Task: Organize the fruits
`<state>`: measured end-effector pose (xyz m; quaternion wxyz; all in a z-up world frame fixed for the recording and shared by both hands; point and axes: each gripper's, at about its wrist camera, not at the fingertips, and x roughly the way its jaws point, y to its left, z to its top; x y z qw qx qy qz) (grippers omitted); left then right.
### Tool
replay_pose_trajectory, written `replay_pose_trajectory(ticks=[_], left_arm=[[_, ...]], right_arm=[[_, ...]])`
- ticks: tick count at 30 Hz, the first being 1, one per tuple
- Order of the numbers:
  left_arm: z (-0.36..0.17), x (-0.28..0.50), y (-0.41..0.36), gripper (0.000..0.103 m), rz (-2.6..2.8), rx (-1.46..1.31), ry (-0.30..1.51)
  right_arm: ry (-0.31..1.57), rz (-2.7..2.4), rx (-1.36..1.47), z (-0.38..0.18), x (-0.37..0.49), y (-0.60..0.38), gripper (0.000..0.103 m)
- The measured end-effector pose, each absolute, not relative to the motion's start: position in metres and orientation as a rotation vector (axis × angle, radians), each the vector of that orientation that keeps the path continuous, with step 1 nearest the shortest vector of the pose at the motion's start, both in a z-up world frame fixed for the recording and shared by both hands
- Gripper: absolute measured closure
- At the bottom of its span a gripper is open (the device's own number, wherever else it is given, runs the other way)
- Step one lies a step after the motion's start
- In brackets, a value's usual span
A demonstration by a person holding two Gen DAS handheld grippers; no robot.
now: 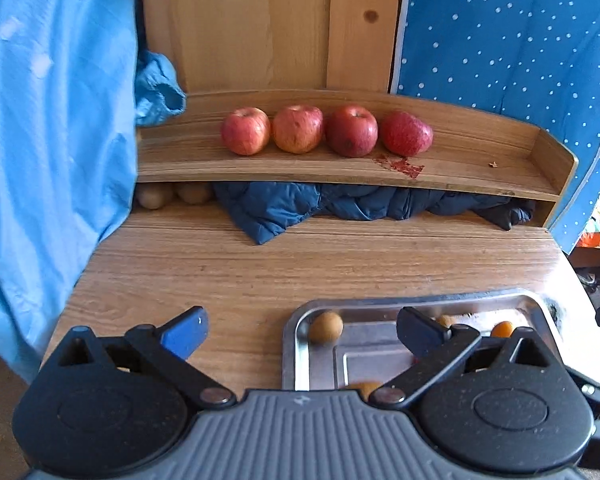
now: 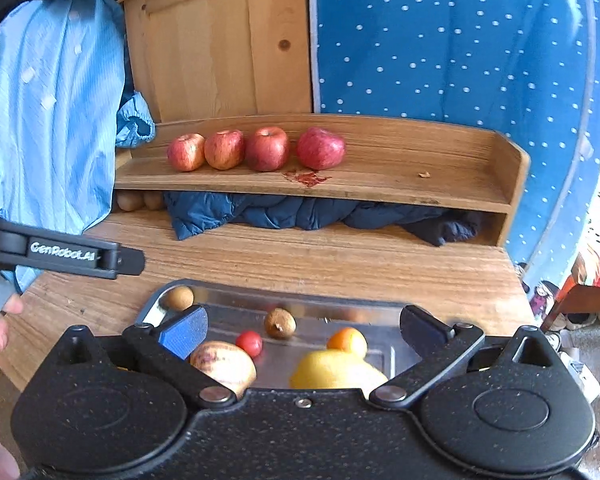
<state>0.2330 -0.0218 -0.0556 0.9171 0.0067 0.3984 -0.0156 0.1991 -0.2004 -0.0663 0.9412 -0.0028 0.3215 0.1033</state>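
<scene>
Several red apples (image 1: pixel 326 130) (image 2: pixel 256 149) sit in a row on the wooden shelf (image 1: pixel 460 168) (image 2: pixel 420 152). A metal tray (image 1: pixel 296 332) (image 2: pixel 228 300) lies on the table near me. It holds a brown kiwi (image 1: pixel 326 328) (image 2: pixel 179 298), a second kiwi (image 2: pixel 280 323), a small red tomato (image 2: pixel 249 343), an orange (image 2: pixel 348 341), a lemon (image 2: pixel 336 370) and a pale apple (image 2: pixel 222 362). My left gripper (image 1: pixel 302 330) hovers open over the tray's left edge, holding nothing. My right gripper (image 2: pixel 302 330) hangs open above the tray fruit, holding nothing.
A dark blue jacket (image 1: pixel 340 204) (image 2: pixel 300 210) is stuffed under the shelf, with brown kiwis (image 1: pixel 172 196) (image 2: pixel 136 200) beside it at the left. Light blue cloth (image 1: pixel 52 140) (image 2: pixel 48 112) hangs at the left. A dotted blue panel (image 1: pixel 508 28) stands at the right. A red stain (image 1: pixel 404 165) marks the shelf.
</scene>
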Motion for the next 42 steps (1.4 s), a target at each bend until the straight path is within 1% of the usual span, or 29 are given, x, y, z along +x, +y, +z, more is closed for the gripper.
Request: replay_pose_trajectory(ticks=[5, 10, 17, 30, 42], left_arm=[[-0.059, 0.200, -0.025, 0.001, -0.012, 0.012, 0.839], [-0.060, 0.159, -0.028, 0.001, -0.008, -0.006, 0.812], [-0.060, 0.116, -0.023, 0.001, -0.020, -0.068, 0.799], [-0.078, 0.085, -0.020, 0.001, -0.038, -0.050, 0.865], [-0.079, 0.081, -0.019, 0.001, -0.035, -0.048, 0.873]], right_arm=[[0.647, 0.207, 0.016, -0.065, 0.166, -0.214, 0.001], [0.639, 0.222, 0.033, -0.070, 0.129, -0.224, 0.001], [0.665, 0.227, 0.009, -0.069, 0.102, -0.228, 0.001], [0.776, 0.196, 0.015, -0.088, 0.087, -0.228, 0.001], [0.786, 0.227, 0.003, -0.087, 0.085, -0.223, 0.001]])
